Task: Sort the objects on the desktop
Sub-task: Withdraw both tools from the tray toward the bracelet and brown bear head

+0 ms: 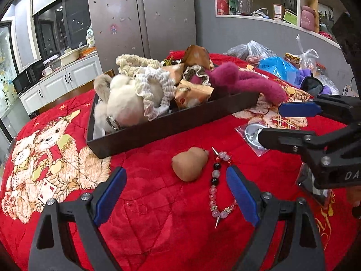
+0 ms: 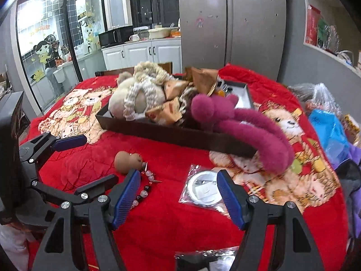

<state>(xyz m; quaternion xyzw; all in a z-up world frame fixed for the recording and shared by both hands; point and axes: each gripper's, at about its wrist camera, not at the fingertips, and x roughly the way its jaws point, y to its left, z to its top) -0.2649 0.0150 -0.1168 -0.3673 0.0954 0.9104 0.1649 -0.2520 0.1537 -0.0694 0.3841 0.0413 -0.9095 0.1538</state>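
A dark tray (image 1: 171, 126) on the red blanket holds plush toys, knitted scrunchies and brown wrapped packets. A magenta plush (image 1: 255, 82) hangs over its right rim; it also shows in the right wrist view (image 2: 248, 124). A brown gourd (image 1: 189, 166) and a beaded string (image 1: 215, 180) lie in front of the tray. My left gripper (image 1: 176, 178) is open and empty, with the gourd between its fingers. A bagged round metal disc (image 2: 204, 190) lies between the fingers of my right gripper (image 2: 177, 184), which is open and empty. The gourd (image 2: 127, 161) lies left of it.
The tray (image 2: 171, 134) sits mid-table. Plastic bags (image 1: 277, 64) and purple cloth (image 1: 315, 79) crowd the right side. A clear packet (image 2: 203, 257) lies at the near edge. A fridge (image 1: 142, 15), cabinets and shelves stand behind. The right gripper shows in the left wrist view (image 1: 268, 122).
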